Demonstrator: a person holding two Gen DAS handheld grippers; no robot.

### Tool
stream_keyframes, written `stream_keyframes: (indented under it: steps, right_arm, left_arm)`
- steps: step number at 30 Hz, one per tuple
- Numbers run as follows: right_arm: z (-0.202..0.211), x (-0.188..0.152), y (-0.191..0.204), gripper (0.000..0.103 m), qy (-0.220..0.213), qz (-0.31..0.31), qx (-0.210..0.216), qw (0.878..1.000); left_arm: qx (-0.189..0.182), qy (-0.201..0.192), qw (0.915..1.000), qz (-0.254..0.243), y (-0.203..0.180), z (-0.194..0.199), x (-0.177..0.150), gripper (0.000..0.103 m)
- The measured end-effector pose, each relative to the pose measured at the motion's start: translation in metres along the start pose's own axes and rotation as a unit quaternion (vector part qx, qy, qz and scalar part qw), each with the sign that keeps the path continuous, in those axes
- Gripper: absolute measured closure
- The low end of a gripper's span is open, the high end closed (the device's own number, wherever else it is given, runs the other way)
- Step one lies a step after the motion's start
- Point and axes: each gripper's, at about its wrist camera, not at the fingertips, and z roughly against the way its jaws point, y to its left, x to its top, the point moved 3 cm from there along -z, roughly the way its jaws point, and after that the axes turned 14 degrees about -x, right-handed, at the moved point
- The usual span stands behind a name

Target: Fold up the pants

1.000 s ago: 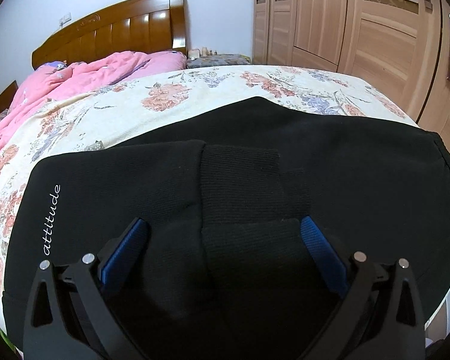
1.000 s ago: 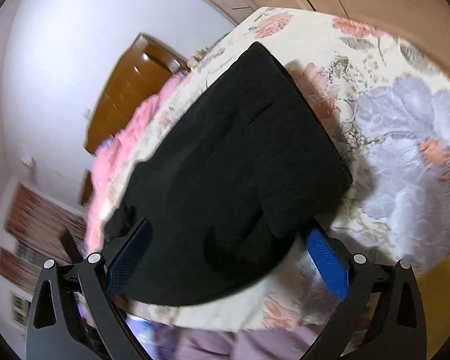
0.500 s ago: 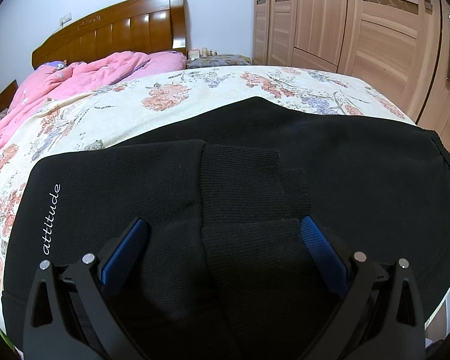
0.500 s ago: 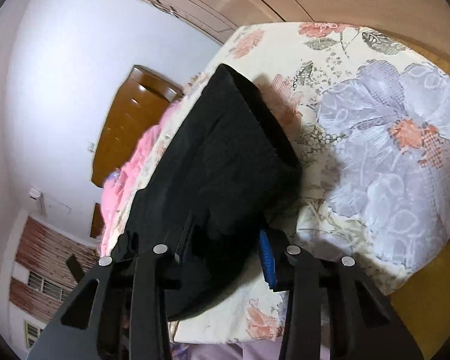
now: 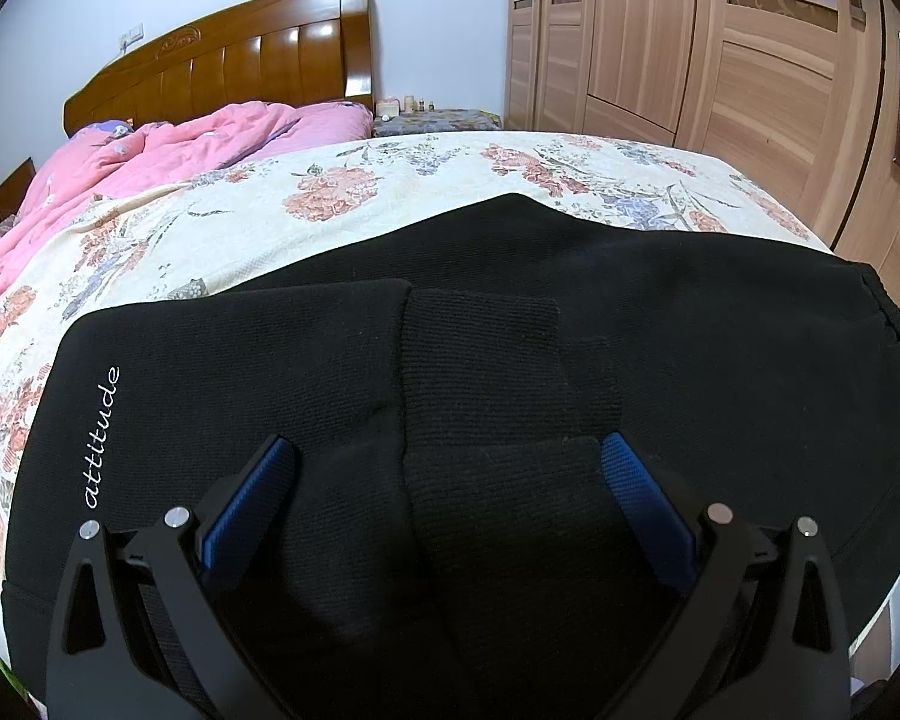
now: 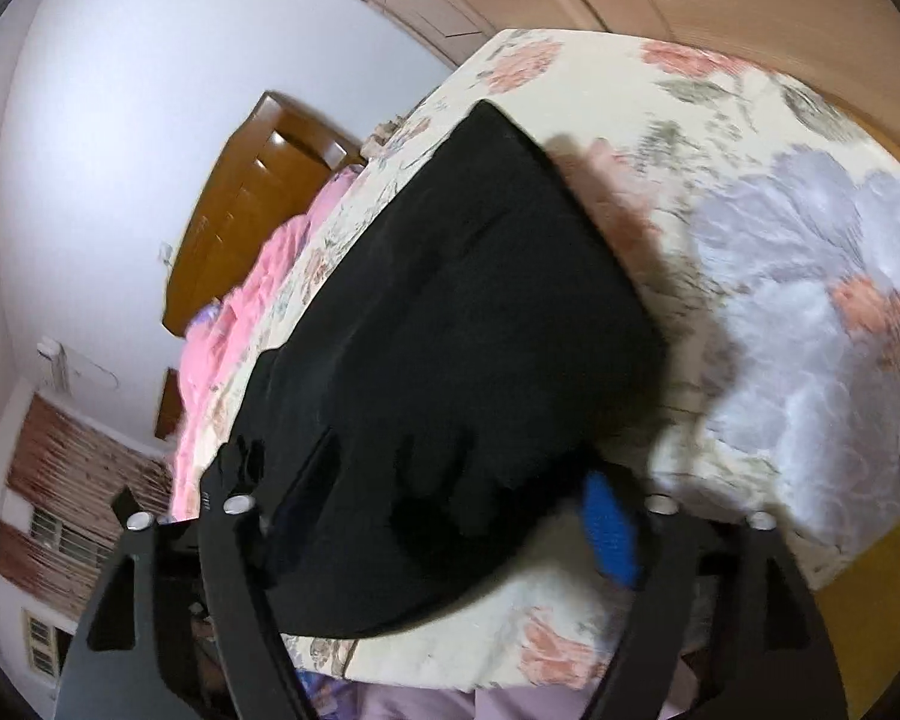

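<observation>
Filling most of both views is a bed (image 5: 390, 204) under a cream bedspread printed with pink and lilac flowers. Its brown wooden headboard (image 5: 228, 72) stands against a pale wall at the far left, a crumpled pink quilt (image 5: 168, 150) is heaped just in front of it, and tall wooden wardrobe doors (image 5: 720, 42) line the far right.

Spread flat on the near part of the bedspread lie the black pants (image 5: 570, 324), folded over themselves so that ribbed bands cross at the middle; the white word "attitude" (image 5: 102, 438) runs along their left side.

The left gripper (image 5: 450, 450) hangs over the near edge of the pants with its blue-padded fingers wide apart, one on either side of the ribbed overlap, and nothing pinched between them.

The right gripper (image 6: 450, 480), seen in a tilted, blurred view, sits at the pants' near right corner. Its jaws have just been opening; they stand apart with black cloth between them, though blur hides whether the pads touch it.

Only the right wrist view shows the bed's right side with a big lilac flower (image 6: 810, 276), plus a brick-patterned wall and window (image 6: 60, 516) at far left. Only the left wrist view shows the lettering and a cluttered nightstand (image 5: 432, 117).
</observation>
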Motion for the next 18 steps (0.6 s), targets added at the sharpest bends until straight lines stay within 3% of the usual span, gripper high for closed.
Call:
stream_keyframes:
  steps: [2,3,7,11,12,13,15,17,18]
  right_arm:
    - [0.000,0.000,-0.002,0.067,-0.014,-0.006,0.013,1.000]
    - [0.003,-0.001,-0.003,0.070,-0.023,-0.008,0.023,0.999]
    - [0.017,-0.004,-0.003,0.073,-0.062,0.004,0.041,0.997]
    - [0.038,0.000,0.032,0.073,-0.115,0.057,0.032,0.991]
    - [0.042,0.002,0.048,0.073,-0.127,0.073,0.032,0.989]
    - [0.046,0.005,0.057,0.073,-0.135,0.087,0.031,0.987]
    - [0.054,0.009,0.088,0.073,-0.159,0.139,0.018,0.977]
    - [0.056,0.013,0.111,0.073,-0.170,0.157,0.023,0.973]
    - [0.057,0.013,0.116,0.073,-0.172,0.161,0.025,0.972]
  left_arm:
    - [0.000,0.000,1.0000,0.000,0.000,0.000,0.000,0.001]
    - [-0.001,0.000,1.0000,0.000,0.000,0.000,0.000,0.001]
    - [-0.002,0.000,1.0000,0.001,0.000,0.000,0.000,0.001]
    - [-0.014,0.002,0.9998,0.011,0.003,0.002,0.001,0.004]
    - [-0.024,0.001,0.9995,0.018,0.005,0.008,0.002,0.010]
    - [-0.041,-0.021,0.9982,0.037,0.011,0.025,0.004,0.024]
    - [-0.029,-0.080,0.9936,0.074,0.034,0.066,0.006,0.023]
    - [-0.004,-0.083,0.9931,0.083,0.053,0.079,0.006,0.017]
    - [-0.003,-0.063,0.9946,0.083,0.060,0.076,0.004,0.016]
